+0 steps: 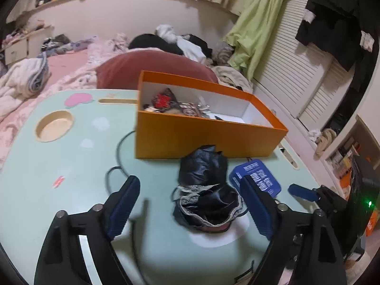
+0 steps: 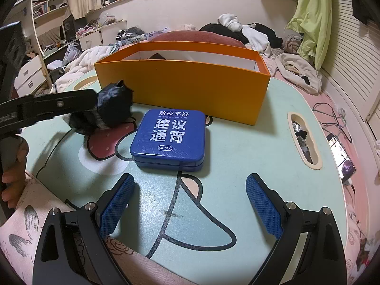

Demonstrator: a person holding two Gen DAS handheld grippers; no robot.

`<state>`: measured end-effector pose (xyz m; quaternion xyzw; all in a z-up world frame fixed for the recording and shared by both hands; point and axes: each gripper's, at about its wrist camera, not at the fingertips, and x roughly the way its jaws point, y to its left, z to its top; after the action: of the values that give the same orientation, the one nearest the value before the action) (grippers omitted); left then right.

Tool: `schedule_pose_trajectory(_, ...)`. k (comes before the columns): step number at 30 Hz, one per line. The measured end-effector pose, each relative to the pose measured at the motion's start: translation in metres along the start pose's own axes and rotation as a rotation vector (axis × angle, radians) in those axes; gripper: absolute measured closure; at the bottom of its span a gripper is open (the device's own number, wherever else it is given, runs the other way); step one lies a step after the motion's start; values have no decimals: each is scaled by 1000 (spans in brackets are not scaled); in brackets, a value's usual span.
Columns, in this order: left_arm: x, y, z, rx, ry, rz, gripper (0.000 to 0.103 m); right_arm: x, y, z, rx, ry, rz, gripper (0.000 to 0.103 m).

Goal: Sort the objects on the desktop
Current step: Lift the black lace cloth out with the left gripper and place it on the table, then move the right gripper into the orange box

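A crumpled black satin cloth with lace trim (image 1: 204,190) lies on the pale green table (image 1: 71,166), just in front of the orange box (image 1: 209,137). My left gripper (image 1: 188,180) stands open, wide around the cloth, and its pads do not press it. The box holds several small items at its left end. A blue square tin (image 2: 168,140) lies flat right of the cloth, also before the orange box (image 2: 190,90). My right gripper (image 2: 190,175) is open just short of the tin, with nothing between its fingers. In the right wrist view the black cloth (image 2: 111,109) sits beside one of the left gripper's fingers (image 2: 71,99).
A round cup recess (image 1: 54,125) and a black cable (image 1: 118,152) are on the table's left part. A slot (image 2: 304,140) cuts its right side. A lit phone (image 2: 342,159) lies on the bed at right. Clothes and a red cushion (image 1: 152,66) lie behind the box.
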<state>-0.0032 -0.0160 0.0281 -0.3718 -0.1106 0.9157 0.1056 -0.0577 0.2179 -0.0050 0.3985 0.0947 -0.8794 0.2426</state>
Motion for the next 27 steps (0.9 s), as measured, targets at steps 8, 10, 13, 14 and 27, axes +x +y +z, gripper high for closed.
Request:
schedule_pose_trajectory(8,5,-8,-40,157,64,150,1,0,1,0,-4,1,-5,8)
schedule_pose_trajectory(10,11,-15,-38,185,83,228,0,0,1,0,-3,1,-4,8)
schedule_pose_trajectory(13,10,-14,-39,175,83,229,0,-1,1,-1,-1,0,-8,8)
schedule_pose_trajectory(14,9,-14,-39,173,82,228,0,-1,1,-1,1,-1,-10,8)
schedule_pose_trajectory(27,11,-9,-36,167,82,215,0,-52,8,45,84,-238,204,40)
